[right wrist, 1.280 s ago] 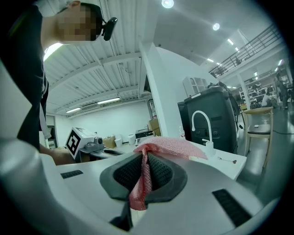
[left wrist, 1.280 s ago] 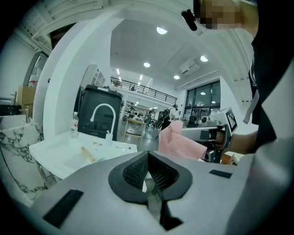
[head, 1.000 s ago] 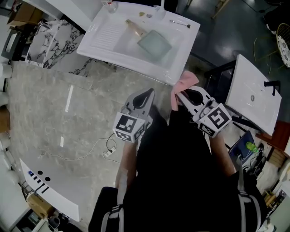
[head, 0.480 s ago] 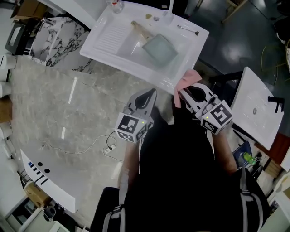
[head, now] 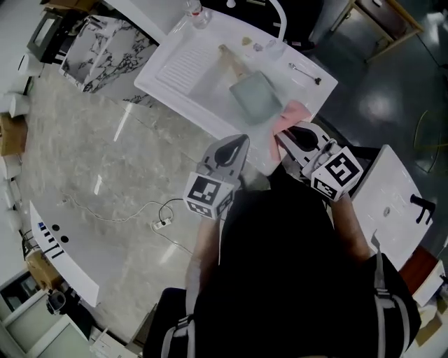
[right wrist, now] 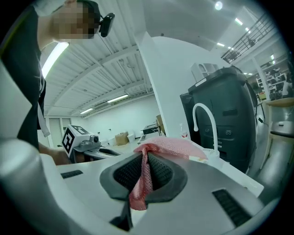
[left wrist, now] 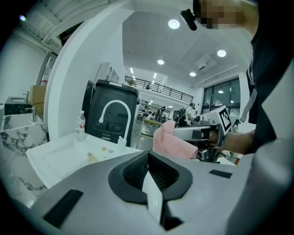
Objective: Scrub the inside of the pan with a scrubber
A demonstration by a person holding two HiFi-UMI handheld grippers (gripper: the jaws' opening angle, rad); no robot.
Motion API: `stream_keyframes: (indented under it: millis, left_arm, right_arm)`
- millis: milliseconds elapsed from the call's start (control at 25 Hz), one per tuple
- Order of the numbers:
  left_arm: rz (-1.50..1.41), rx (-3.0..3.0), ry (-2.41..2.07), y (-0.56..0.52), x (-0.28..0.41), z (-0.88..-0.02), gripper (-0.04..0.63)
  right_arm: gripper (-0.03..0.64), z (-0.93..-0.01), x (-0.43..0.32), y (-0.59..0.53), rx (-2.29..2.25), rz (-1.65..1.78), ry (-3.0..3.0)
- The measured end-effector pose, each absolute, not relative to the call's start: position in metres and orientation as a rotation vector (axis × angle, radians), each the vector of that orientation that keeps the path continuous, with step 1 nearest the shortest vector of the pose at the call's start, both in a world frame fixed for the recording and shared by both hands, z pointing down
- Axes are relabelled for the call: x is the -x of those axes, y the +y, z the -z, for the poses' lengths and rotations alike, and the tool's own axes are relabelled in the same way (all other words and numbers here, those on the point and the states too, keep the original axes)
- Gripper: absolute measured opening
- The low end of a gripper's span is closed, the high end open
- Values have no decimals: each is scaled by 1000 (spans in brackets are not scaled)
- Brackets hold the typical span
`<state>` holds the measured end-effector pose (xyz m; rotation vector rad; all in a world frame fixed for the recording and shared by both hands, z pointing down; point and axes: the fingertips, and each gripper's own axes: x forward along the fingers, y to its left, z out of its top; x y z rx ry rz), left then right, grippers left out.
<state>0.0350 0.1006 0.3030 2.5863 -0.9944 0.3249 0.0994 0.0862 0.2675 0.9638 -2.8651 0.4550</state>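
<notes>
A square grey-green pan with a wooden handle lies in the white sink at the top of the head view. My right gripper is shut on a pink mesh scrubber, held just over the sink's near edge beside the pan. The scrubber is pinched between the jaws in the right gripper view, its end draped over them. My left gripper is shut with nothing in it, a little short of the sink's near edge. In the left gripper view the pink scrubber shows at right.
A curved white faucet and a clear bottle stand at the sink's back. A spoon lies on its right rim. A cable and plug lie on the marble floor. A second white sink unit is at right.
Both grippers have come closer to the sink; the pink scrubber now reaches over its near edge beside the pan. The jaws stay as they were.
</notes>
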Motion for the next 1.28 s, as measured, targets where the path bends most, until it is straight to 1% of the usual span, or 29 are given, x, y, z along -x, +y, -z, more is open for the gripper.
stream_keyframes:
  millis: [520, 840, 1080, 1280]
  left_arm:
    - [-323, -2386, -1250, 77, -62, -320, 32]
    - [-350, -2309, -1275, 84, -62, -338, 32]
    - [-354, -2320, -1255, 80, -60, -336, 32]
    - [-359, -2301, -1235, 70, -55, -344, 32]
  right_arm:
    - [38, -318, -109, 41, -536, -529, -2849]
    - [38, -362, -98, 35, -457, -589, -2782]
    - [38, -405, -85, 28, -433, -509, -2677]
    - [40, -461, -67, 21, -377, -412, -2564]
